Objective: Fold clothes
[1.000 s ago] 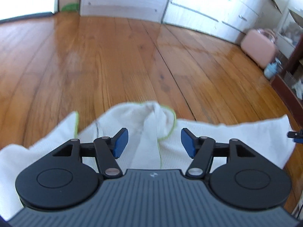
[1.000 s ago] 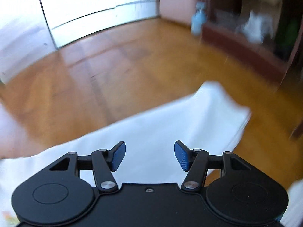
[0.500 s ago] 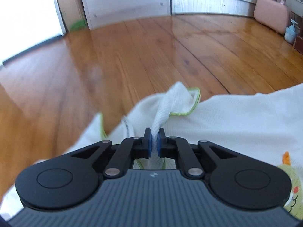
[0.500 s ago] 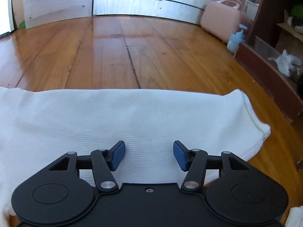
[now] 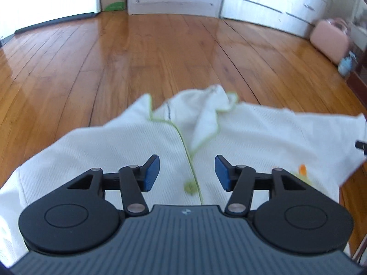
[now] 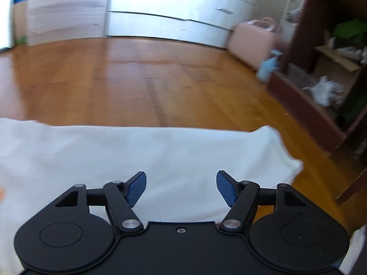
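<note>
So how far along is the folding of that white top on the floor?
Barely begun. The white top lies spread front-up on the wooden floor, its green-edged collar still rumpled and one sleeve still stretched out. Nothing is in hand: the left tool has just opened above the buttoned front, and the right tool has widened over plain cloth; both are empty. Sleeves and body are still to be folded.

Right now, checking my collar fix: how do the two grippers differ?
The left gripper, jaws just reopened, hangs over the shirt's green-edged placket below the rumpled collar; the right gripper, jaws just widened, hangs over plain white cloth. Its gap looks slightly wider. Both are open, holding nothing.
</note>
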A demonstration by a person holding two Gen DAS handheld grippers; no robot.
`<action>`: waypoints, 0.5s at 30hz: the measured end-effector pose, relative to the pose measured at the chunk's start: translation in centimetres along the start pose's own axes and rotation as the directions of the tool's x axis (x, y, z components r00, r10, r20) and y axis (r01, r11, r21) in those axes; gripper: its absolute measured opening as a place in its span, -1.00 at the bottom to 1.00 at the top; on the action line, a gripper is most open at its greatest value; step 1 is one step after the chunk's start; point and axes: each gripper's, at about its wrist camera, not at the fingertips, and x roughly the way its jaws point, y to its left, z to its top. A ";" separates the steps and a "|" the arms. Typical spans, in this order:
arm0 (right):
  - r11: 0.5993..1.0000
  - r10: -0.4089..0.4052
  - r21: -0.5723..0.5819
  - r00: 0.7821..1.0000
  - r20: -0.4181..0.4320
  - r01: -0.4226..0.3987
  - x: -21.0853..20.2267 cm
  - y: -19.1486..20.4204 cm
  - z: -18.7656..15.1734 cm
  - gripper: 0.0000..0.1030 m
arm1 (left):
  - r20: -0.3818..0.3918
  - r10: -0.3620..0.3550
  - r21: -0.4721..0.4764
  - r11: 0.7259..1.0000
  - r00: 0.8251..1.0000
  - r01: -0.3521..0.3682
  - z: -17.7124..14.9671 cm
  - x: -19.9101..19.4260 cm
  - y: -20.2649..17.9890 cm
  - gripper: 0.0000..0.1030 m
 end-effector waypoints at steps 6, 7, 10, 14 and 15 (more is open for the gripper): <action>0.982 0.160 0.107 0.985 -0.061 -0.153 -4.5 1.4 -2.7 0.40 | 0.009 -0.051 0.019 0.999 0.999 0.051 -3.1 -4.8 -3.1 -0.04; 0.977 0.193 0.109 0.977 -0.091 -0.183 -5.5 1.5 -3.7 0.40 | 0.004 -0.069 0.023 0.997 0.998 0.069 -4.5 -5.7 -3.8 -0.07; 0.965 0.260 0.064 0.954 -0.148 -0.253 -9.4 1.8 -7.6 0.40 | -0.011 -0.124 0.035 0.992 0.992 0.124 -8.7 -8.6 -5.9 -0.15; 0.924 0.382 0.086 0.916 -0.124 -0.374 -15.9 -0.4 -14.7 0.38 | -0.053 -0.222 -0.002 0.975 0.974 0.222 -15.4 -11.1 -6.9 -0.16; 0.904 0.424 0.114 0.897 -0.125 -0.412 -17.4 -1.3 -16.4 0.38 | -0.085 -0.243 -0.003 0.970 0.966 0.243 -16.8 -11.4 -7.2 -0.16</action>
